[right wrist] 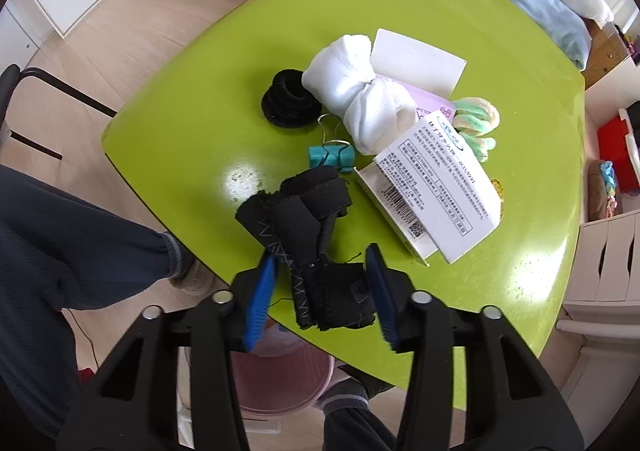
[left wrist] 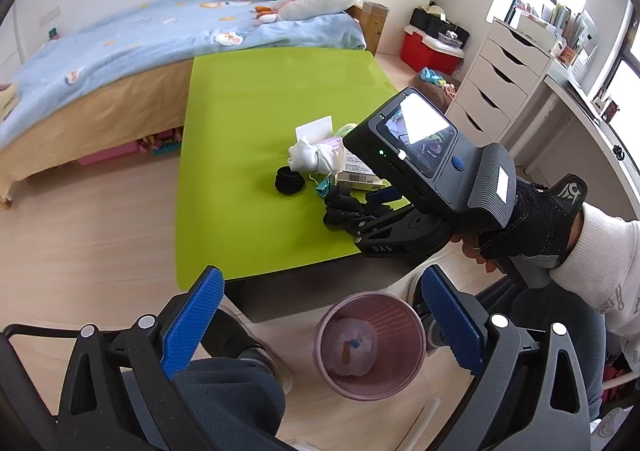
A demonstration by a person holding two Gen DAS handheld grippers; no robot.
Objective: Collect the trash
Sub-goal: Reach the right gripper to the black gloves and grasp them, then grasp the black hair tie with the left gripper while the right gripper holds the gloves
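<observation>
A pink trash bin (left wrist: 369,345) stands on the floor by the green table's (left wrist: 248,99) near edge, with crumpled white trash inside; its rim shows in the right wrist view (right wrist: 280,379). My left gripper (left wrist: 320,315) is open and empty, above the bin. My right gripper (right wrist: 322,287) is open, its blue pads on either side of a black stitched fabric piece (right wrist: 304,235) lying at the table's near edge; it also shows in the left wrist view (left wrist: 344,211). Behind lie a white box (right wrist: 432,195), a teal binder clip (right wrist: 332,155), a black scrunchie (right wrist: 290,101) and a white cloth bundle (right wrist: 360,99).
A pastel plush ring (right wrist: 478,123) and a white card (right wrist: 416,61) lie farther back on the table. A bed (left wrist: 120,51) stands behind the table, white drawers (left wrist: 492,87) to the right. The person's legs (left wrist: 224,399) and a black chair frame (right wrist: 60,91) flank the bin.
</observation>
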